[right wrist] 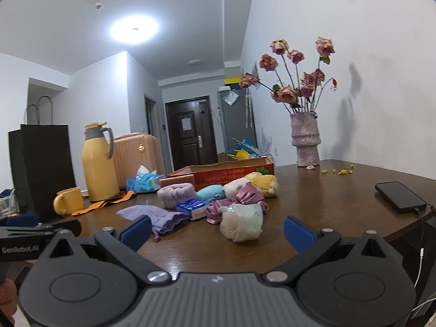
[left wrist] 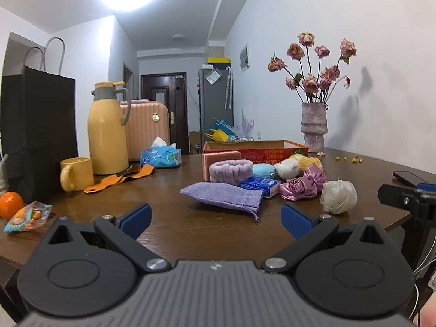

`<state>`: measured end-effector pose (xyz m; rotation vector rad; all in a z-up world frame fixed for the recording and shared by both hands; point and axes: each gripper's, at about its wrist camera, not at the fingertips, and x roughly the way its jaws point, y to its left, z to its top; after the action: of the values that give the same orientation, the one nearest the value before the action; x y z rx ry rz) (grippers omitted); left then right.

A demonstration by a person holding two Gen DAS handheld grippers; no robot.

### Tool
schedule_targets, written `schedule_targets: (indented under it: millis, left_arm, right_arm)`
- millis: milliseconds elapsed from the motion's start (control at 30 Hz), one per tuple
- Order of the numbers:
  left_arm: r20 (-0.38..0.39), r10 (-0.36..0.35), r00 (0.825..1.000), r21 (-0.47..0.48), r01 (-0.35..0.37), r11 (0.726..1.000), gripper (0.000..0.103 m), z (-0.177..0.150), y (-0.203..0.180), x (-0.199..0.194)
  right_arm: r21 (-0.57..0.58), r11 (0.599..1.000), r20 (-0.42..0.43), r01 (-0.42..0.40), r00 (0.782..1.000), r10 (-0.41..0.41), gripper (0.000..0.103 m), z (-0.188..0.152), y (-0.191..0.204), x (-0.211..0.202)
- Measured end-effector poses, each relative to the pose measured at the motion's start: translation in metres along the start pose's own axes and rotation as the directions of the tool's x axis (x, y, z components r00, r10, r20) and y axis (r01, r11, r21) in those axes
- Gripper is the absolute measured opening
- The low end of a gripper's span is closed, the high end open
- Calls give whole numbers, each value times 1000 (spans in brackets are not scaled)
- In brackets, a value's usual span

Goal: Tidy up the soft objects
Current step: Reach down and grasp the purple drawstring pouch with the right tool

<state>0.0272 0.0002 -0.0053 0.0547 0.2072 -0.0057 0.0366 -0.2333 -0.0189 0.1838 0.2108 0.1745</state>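
Soft things lie in a heap mid-table: a purple drawstring pouch (left wrist: 222, 194) (right wrist: 155, 215), a lilac headband (left wrist: 231, 171) (right wrist: 176, 194), a blue plush (left wrist: 263, 170) (right wrist: 209, 193), a yellow-and-white plush (left wrist: 297, 165) (right wrist: 259, 182), a pink satin scrunchie (left wrist: 302, 185) (right wrist: 239, 199) and a white bath pouf (left wrist: 338, 196) (right wrist: 242, 222). A red cardboard box (left wrist: 272, 150) (right wrist: 226, 173) stands behind them. My left gripper (left wrist: 216, 219) is open and empty, just short of the pouch. My right gripper (right wrist: 218, 231) is open and empty, just short of the pouf.
A blue tissue pack (left wrist: 260, 186) lies among the heap. On the left stand a yellow thermos (left wrist: 107, 133), a yellow mug (left wrist: 75, 173), a black paper bag (left wrist: 38, 136) and an orange (left wrist: 11, 204). A vase of dried roses (left wrist: 313, 128) stands at the back right. A phone (right wrist: 399, 196) lies at the right edge.
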Motion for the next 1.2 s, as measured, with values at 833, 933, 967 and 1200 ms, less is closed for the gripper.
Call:
schedule_targets:
  millis: [833,933,967,1200]
  left_arm:
    - [-340,-286,896,-272,197,942,32,42,99,254]
    - [-345,-320,882,-284,227,932,23,33,93,241]
    - [-353,-329,876,-281,236,930,22,30,89,235]
    - [-346,-274,897,-242,197,950,67,25,79,224]
  right_arm:
    - [213,956,-387,-200,881,271,60,20,50,248]
    - [199,964,-424,-177,871,248,55,13,54,267]
    - [194,964,-424,-183,870,250,53,13,55,270]
    - [135,970,-451,-204,859,243,20,14,55,272]
